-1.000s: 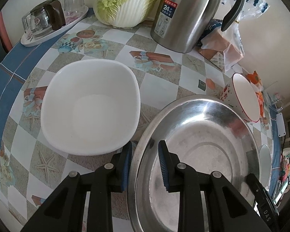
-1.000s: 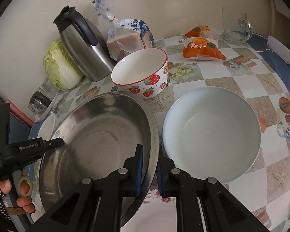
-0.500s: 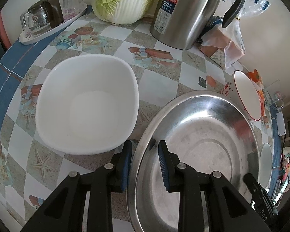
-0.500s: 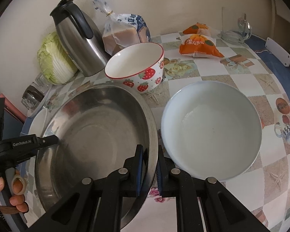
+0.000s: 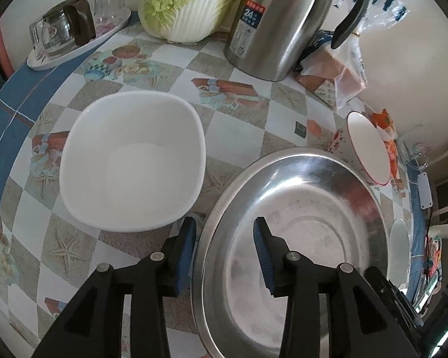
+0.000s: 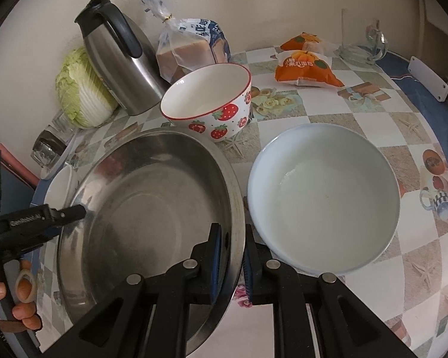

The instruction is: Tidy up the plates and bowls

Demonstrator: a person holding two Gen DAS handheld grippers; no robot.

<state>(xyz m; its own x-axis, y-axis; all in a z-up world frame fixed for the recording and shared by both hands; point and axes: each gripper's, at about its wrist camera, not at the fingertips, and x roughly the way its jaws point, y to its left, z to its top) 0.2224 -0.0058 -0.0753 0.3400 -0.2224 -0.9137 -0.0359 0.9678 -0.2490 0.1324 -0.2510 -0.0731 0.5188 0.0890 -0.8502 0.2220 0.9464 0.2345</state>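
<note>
The left hand-held gripper (image 5: 224, 235) has been opened wider around the rim of the big shiny round metal basin (image 5: 298, 238), no longer pinched. The basin rim is squeezed by the right hand-held gripper (image 6: 233, 247). The basin is set on the checked table (image 5: 239, 128), between a white square bowl (image 5: 131, 164) and a pale blue round bowl (image 6: 322, 197), near a strawberry bowl (image 6: 209, 101).

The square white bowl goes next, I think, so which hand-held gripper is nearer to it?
Left. The left hand-held gripper straddles the steel basin rim right beside the square white bowl; the right hand-held gripper grips the basin's far rim.
</note>
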